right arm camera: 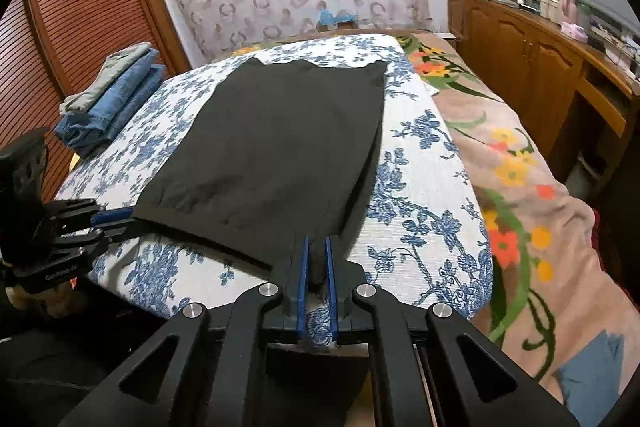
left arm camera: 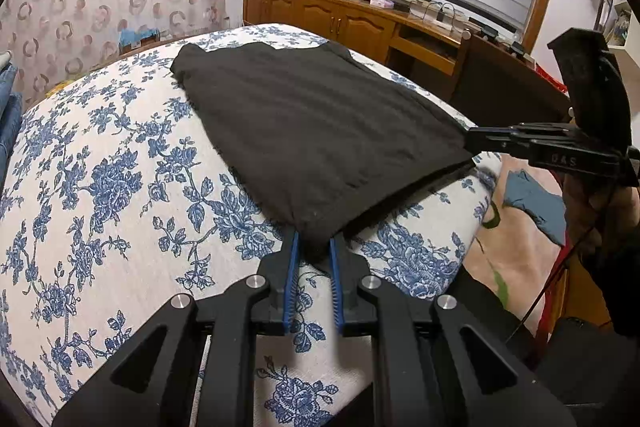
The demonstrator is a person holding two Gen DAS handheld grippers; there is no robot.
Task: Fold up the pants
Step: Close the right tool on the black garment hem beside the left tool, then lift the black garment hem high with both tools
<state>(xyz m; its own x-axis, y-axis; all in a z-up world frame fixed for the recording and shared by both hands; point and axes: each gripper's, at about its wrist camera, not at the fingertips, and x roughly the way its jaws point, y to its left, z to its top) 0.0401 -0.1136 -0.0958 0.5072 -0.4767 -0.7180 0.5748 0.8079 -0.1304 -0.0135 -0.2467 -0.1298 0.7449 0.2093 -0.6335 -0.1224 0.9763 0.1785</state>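
Black pants (left arm camera: 312, 131) lie flat and folded on a white pad with blue flowers (left arm camera: 100, 167). In the left wrist view my left gripper (left arm camera: 314, 245) is shut on the near corner of the pants, the cloth bunched between its blue pads. My right gripper (left arm camera: 474, 143) comes in from the right and pinches the other near corner. The right wrist view shows the pants (right arm camera: 280, 147) stretching away from me, with my right gripper (right arm camera: 316, 247) shut on their near right corner. My left gripper (right arm camera: 130, 217) grips the near left corner at the pad's edge (right arm camera: 420, 187).
A stack of folded jeans (right arm camera: 112, 99) sits at the pad's far left. A pink floral blanket (right arm camera: 520, 187) covers the bed on the right. Beyond it runs a wooden cabinet (right arm camera: 520, 59) loaded with bottles and boxes. A louvred wooden door (right arm camera: 80, 7) stands at the left.
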